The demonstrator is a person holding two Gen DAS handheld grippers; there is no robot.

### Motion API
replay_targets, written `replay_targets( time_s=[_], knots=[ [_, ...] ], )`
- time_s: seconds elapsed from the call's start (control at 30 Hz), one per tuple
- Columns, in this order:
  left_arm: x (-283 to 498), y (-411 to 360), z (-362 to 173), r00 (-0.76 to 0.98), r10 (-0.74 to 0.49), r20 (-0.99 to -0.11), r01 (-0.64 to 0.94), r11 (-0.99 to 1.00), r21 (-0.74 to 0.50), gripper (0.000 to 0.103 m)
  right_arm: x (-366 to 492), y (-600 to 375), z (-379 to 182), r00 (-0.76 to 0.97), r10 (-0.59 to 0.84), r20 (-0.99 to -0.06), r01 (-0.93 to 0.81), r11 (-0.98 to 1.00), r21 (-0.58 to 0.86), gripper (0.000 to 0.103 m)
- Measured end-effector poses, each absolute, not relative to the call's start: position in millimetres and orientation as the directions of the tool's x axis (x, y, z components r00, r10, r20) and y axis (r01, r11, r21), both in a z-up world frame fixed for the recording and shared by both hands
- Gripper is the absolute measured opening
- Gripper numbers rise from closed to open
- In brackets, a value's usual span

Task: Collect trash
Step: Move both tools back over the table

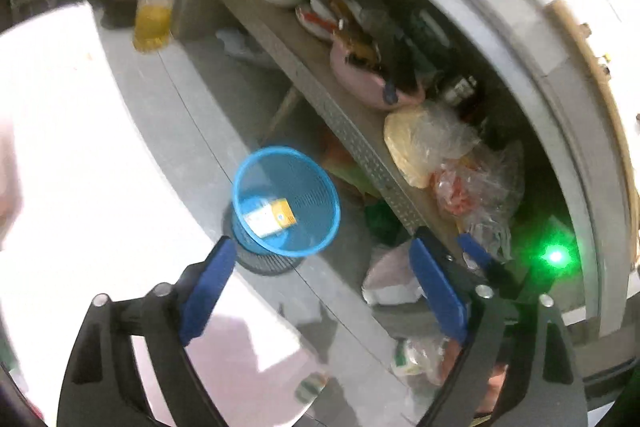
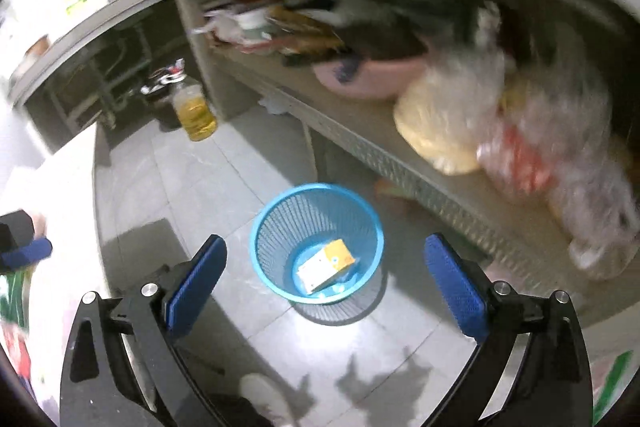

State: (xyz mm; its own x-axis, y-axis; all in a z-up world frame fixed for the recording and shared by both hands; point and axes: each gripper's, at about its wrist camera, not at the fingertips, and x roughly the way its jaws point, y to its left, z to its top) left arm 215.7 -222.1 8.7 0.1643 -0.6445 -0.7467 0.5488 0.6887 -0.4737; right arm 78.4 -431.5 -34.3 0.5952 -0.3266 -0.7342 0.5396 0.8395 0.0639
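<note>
Hanging above the grey tiled floor, both tongs stand wide with nothing between their blue pads. Read from left to right in the right wrist view, a bottle of yellow oil stands against the shelf post, the blue mesh bin sits on the tiles below the shelf edge, and a pink basin and crinkled plastic bags crowd the low shelf to the right. The right gripper frames the bin from above; inside it a yellow-and-white carton lies tilted on the bottom. In the other view the left gripper hangs beside the bin, with the same carton visible within.

The step in hand appears to be the release: the carton is in the bin and both tongs are empty. Next, the person would need to find another piece of rubbish. A crumpled wrapper lying on the floor near the left tongs looks a likely candidate, though blur makes that uncertain. Reaching it calls for lowering and closing gently.
</note>
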Motion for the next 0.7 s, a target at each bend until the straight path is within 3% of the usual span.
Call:
replay_targets(
  time_s=[0.07,0.17,0.37,0.47,0.7],
  knots=[
    [202.2,-195.8,26.8,0.258,-0.658,-0.708,0.569,0.695,-0.439,0.097,82.7,-415.3,-26.9,0.61,-0.319,-0.725,0.498,0.866,0.038,0.095],
    [185.5,-159.7,46.2,0.359,-0.677,-0.642,0.586,0.699,-0.41,0.097,78.1,-385.2,-8.3,0.643,-0.338,-0.687,0.44,0.897,-0.029,0.095],
    [166.8,-82.1,55.6,0.46,-0.671,-0.581,0.483,0.738,-0.47,0.097,74.3,-339.7,23.1,0.739,-0.366,-0.565,0.375,0.921,-0.106,0.095],
    [156.6,-46.1,52.3,0.499,-0.658,-0.564,0.435,0.753,-0.495,0.097,76.5,-318.4,33.3,0.793,-0.291,-0.535,0.275,0.955,-0.11,0.095],
    [129.7,20.5,47.7,0.632,-0.568,-0.527,0.342,0.815,-0.469,0.097,90.5,-279.3,40.2,0.821,-0.015,-0.571,0.021,1.0,0.004,0.095]
  ],
)
